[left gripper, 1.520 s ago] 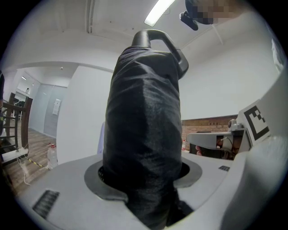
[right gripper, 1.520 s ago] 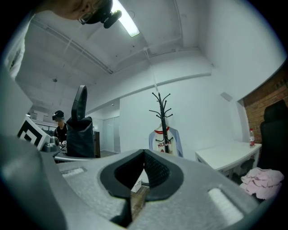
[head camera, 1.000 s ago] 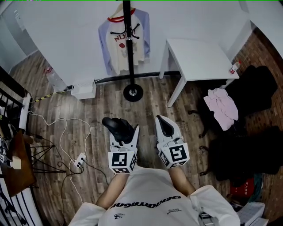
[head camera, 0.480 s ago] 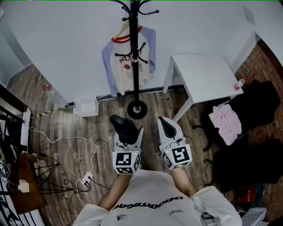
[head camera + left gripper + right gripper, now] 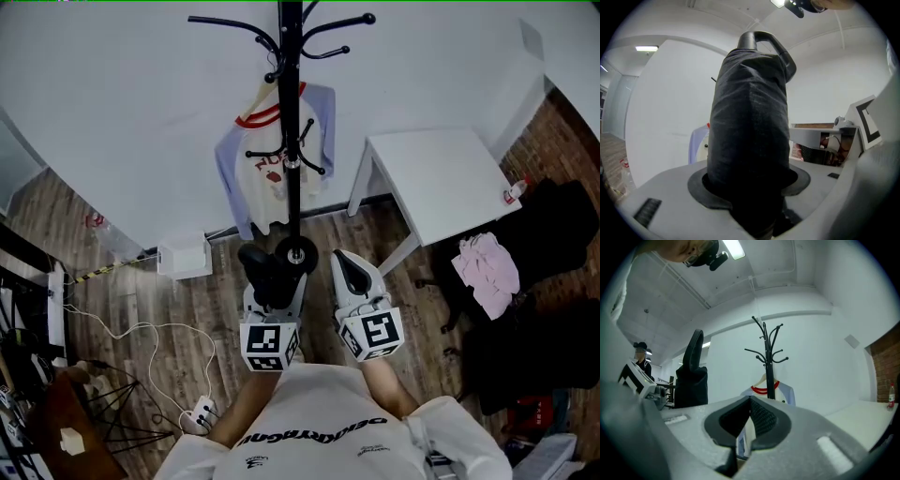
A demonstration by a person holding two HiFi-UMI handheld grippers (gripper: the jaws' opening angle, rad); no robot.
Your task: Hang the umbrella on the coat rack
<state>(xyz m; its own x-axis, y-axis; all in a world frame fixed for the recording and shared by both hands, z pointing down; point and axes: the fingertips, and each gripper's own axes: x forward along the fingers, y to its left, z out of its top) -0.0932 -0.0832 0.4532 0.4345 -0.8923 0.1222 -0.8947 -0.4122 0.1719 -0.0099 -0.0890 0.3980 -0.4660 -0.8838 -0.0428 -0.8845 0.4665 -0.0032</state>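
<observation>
A folded black umbrella (image 5: 265, 270) in its fabric sleeve stands upright in my left gripper (image 5: 273, 287), whose jaws are shut round its lower part. In the left gripper view the umbrella (image 5: 750, 136) fills the middle, its curved handle (image 5: 773, 44) at the top. The black coat rack (image 5: 292, 141) rises straight ahead, with its round base (image 5: 296, 251) just beyond the umbrella and bare hooks at the top. My right gripper (image 5: 351, 270) is level beside the left, shut and empty. The right gripper view shows the coat rack (image 5: 768, 357) ahead and the umbrella (image 5: 691, 376) to the left.
A white and lilac shirt (image 5: 272, 178) hangs on the rack's lower hooks. A white table (image 5: 441, 178) stands to the right, with a bottle (image 5: 514, 192) at its edge. A pink cloth (image 5: 492, 262) lies on a black chair. A white box (image 5: 183, 258) and a power strip (image 5: 202, 412) with cables lie on the left.
The person has walked toward the coat rack with both grippers held out. The rack's base has come from well ahead to just past the umbrella. Neither grip has changed.
</observation>
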